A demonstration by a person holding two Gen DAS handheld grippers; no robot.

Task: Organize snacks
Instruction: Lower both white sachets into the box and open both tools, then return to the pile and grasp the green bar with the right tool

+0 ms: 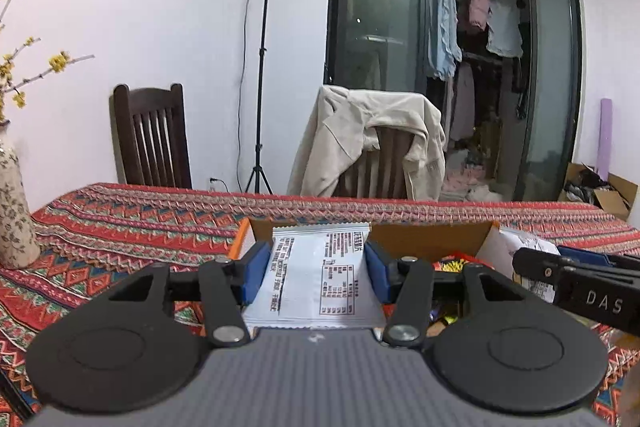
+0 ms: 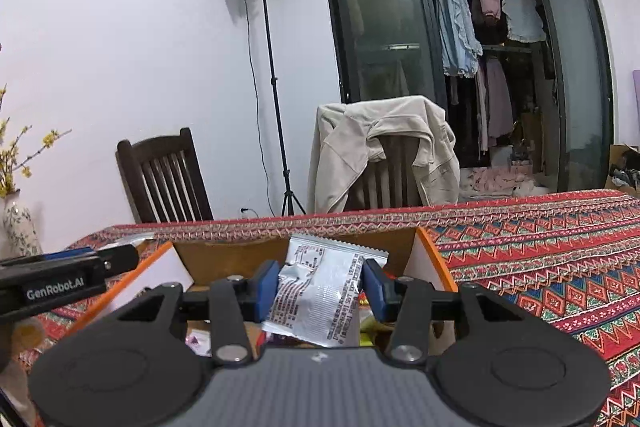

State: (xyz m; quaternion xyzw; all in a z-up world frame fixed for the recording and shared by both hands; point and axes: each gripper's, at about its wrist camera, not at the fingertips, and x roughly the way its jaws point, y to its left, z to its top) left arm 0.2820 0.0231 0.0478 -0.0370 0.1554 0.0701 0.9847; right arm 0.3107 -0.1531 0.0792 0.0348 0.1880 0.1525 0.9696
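My left gripper (image 1: 316, 269) is shut on a flat white snack packet (image 1: 316, 283) with printed text, its blue pads pressing both side edges. It hangs over an open cardboard box (image 1: 424, 237) with orange edges; colourful snacks (image 1: 452, 265) lie inside. My right gripper (image 2: 320, 289) is shut on a crinkled silver snack packet (image 2: 320, 295), above the same box (image 2: 224, 259). Each gripper shows in the other's view: the right gripper (image 1: 568, 273) at the right edge, the left gripper (image 2: 76, 267) at the left edge.
The box sits on a table with a red patterned cloth (image 2: 540, 251). A floral vase (image 1: 14, 211) with yellow blossoms stands at the left. Behind the table are a dark wooden chair (image 1: 154, 143), a chair draped with a beige jacket (image 1: 372, 143) and a lamp stand (image 1: 262, 67).
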